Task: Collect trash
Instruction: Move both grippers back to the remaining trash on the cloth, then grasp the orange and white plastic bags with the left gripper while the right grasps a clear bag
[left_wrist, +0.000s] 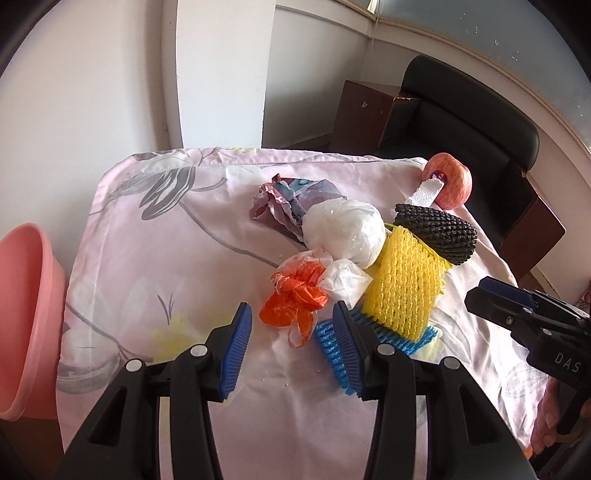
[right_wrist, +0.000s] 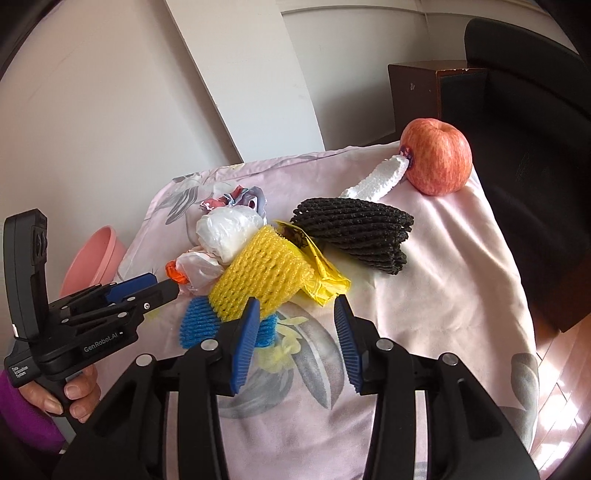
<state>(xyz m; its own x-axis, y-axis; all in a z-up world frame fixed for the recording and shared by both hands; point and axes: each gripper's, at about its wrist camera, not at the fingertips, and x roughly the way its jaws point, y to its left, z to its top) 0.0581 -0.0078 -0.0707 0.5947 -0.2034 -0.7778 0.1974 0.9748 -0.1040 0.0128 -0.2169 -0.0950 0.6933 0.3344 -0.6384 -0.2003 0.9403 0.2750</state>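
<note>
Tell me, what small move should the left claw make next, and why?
Probably ease forward and close on the crumpled orange plastic bag. The left claw is open and empty, the bag lies just ahead between its pads, and the pink plastic basin waits nearby.

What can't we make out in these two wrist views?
- Blue foam net: left wrist view, partly hidden by the yellow foam net and a finger.
- Pink basin: cut off by the left edge.
- Orange bag: right wrist view, mostly hidden behind the left gripper.
</note>
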